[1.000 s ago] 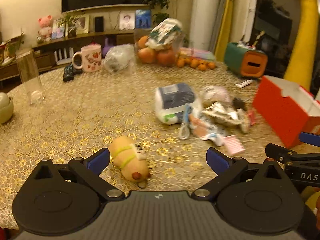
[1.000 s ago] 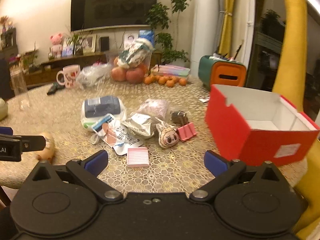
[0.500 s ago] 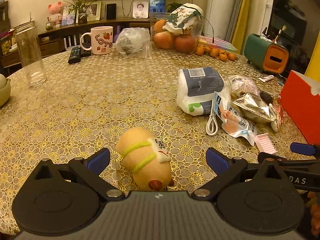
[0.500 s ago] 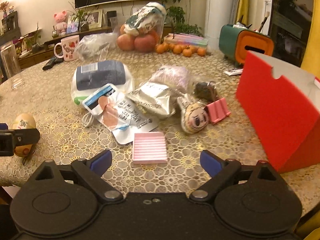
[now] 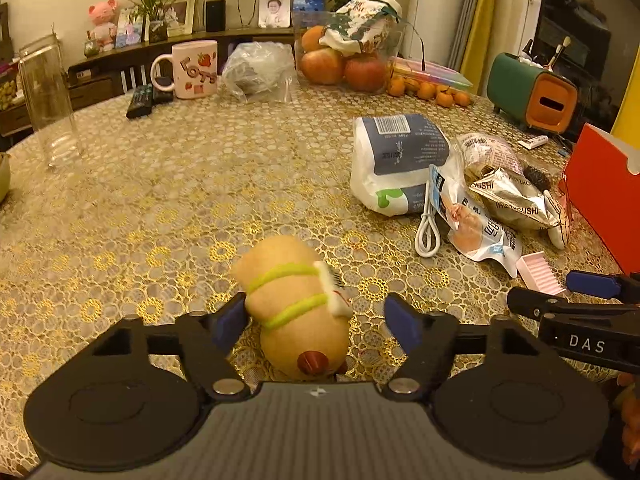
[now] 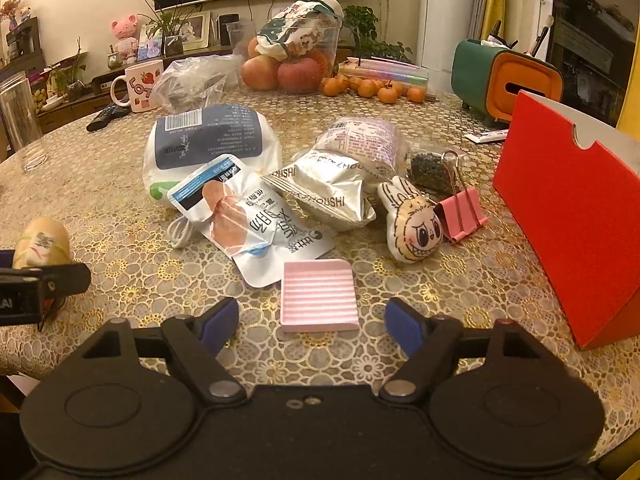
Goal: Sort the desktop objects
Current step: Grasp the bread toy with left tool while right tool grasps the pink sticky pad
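Left wrist view: left gripper [image 5: 316, 320] fingers wide, either side of the plush toy [image 5: 298, 312] lying on the worktop [image 5: 160, 200]; left pad touching it, right pad apart.
Right wrist view: right gripper [image 6: 312, 326] fingers wide, holding nothing; pink pad [image 6: 318, 295] on the worktop between them, red box [image 6: 572, 216] at right.

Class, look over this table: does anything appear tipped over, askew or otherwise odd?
The red box beside the snack packets lies tipped on its side. The tan plush toy lies on its side between the left gripper's open fingers.
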